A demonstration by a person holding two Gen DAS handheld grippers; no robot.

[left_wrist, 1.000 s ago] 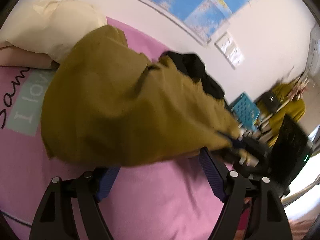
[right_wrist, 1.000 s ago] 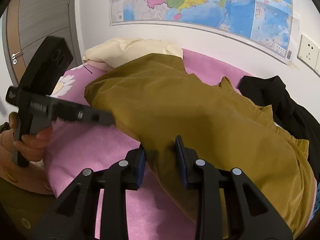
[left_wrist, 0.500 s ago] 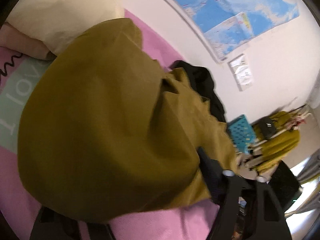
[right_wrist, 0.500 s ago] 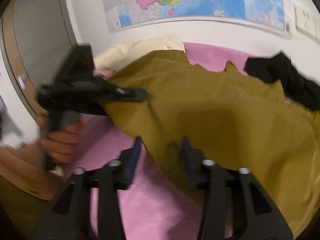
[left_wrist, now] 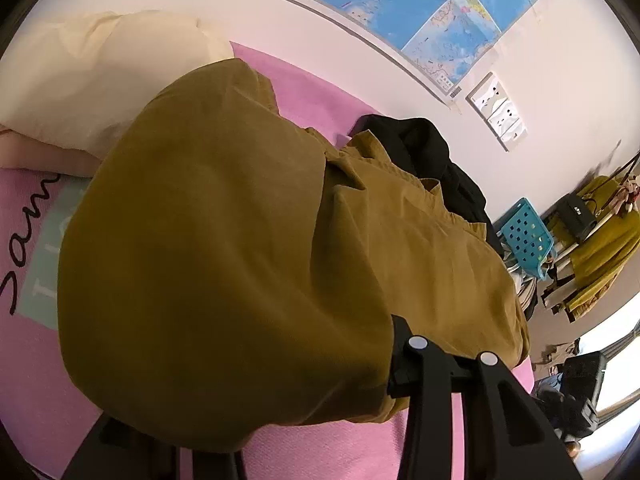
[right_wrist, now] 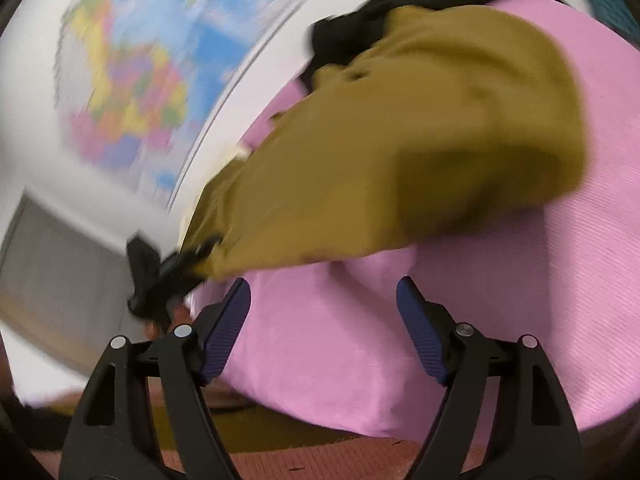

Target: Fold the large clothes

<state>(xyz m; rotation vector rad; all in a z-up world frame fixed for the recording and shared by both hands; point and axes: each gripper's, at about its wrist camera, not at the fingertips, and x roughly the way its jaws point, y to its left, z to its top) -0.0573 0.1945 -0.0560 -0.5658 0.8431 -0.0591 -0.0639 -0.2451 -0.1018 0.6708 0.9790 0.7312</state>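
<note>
Left wrist view: the mustard garment (left_wrist: 248, 248) is draped over the left tool (left_wrist: 280, 412), hiding one finger and most of the gap; only the right-hand black finger shows, at the cloth's lower edge. Jaws are closing with cloth bunched between them — whether the pads already bite can't be told here. The garment lies across the pink bed (left_wrist: 328, 452), one end toward the cream pillow (left_wrist: 100, 76), the other against a black garment (left_wrist: 432, 152) by the wall.

Right wrist view, heavily blurred: the right tool (right_wrist: 324, 320) is released, jaws opening, only pink bedding between the blue pads (right_wrist: 226, 328), the garment's edge just beyond them. It also shows the left tool (right_wrist: 168, 276) from outside, at the garment's drawn-out corner; the corner looks held, but blur leaves that unsure.

Risks, as judgement:
- left tool may catch only a thin edge, or a thick wad of layers — the corner could slip out on the pull, or the fold come out crooked.
- right tool is free, so that side of the garment is unsupported; it may sag or bunch on the bed.
- the collar end touches the black garment, which could get dragged along.

Only the left view shows the collar, pillow, wall map (left_wrist: 440, 12) and a blue basket (left_wrist: 524, 236); only the right view shows the open pads and the bed's near edge.
</note>
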